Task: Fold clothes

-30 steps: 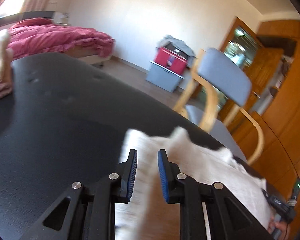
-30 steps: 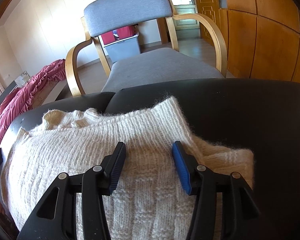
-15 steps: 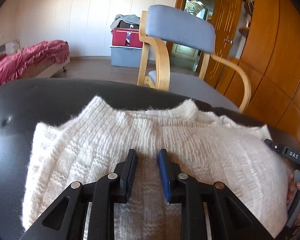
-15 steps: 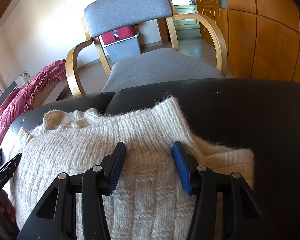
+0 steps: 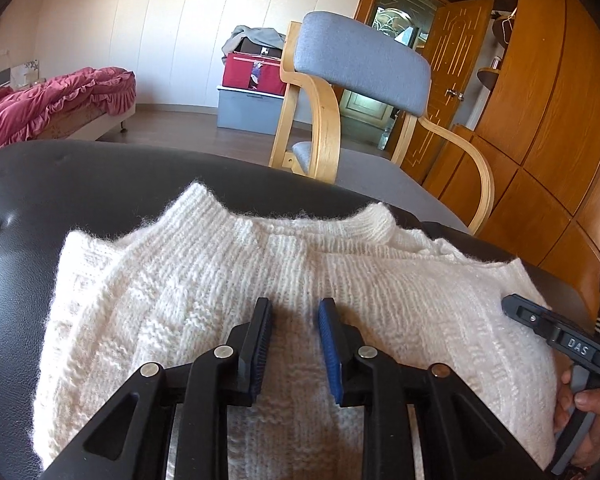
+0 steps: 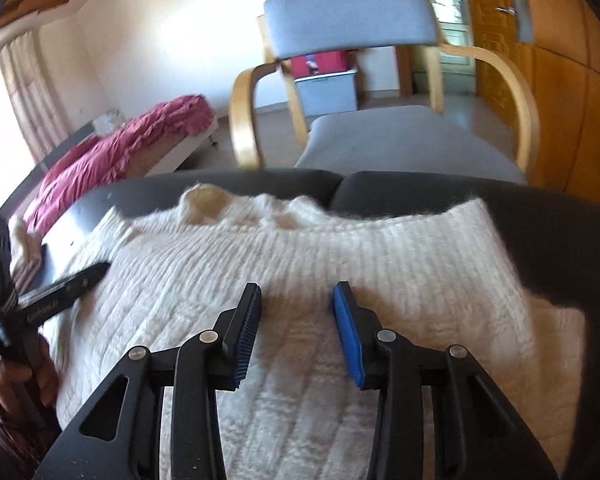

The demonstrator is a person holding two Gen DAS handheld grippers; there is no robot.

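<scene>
While the white knitted sweater [image 5: 228, 304] lies spread flat on the black padded desk [image 5: 72, 184], both pairs of fingers hang just above its middle with nothing between them. On the left gripper [image 5: 294, 308], the blue-padded fingers [image 5: 327, 320] stand a narrow gap apart; the knit shows through that gap, and whether the tips brush the wool cannot be told. Ahead of these fingers the sweater's ribbed collar [image 5: 376, 222] lies near the far edge of the desk, and off to their left a folded shoulder part ends well short of the desk's side. To their right, the other tool's dark handle with a hand [image 5: 580, 408] around it rests over the sweater's edge. On the right gripper [image 6: 296, 300], the fingers [image 6: 346, 312] are apart too, somewhat wider, and they have just been closing, with only the sweater's surface beneath the gap. This view is blurred. Ahead of the right fingers the sweater's far hem runs along the desk edge, and to their right a lower layer of the knit sticks out onto the bare black surface. To their left, the left tool's black tip reaches over the wool. Beyond the desk, past both sets of fingers, stands a wooden armchair [image 5: 364, 64] with grey cushions, and farther left a bed with a red ruffled quilt [image 5: 48, 100].
</scene>
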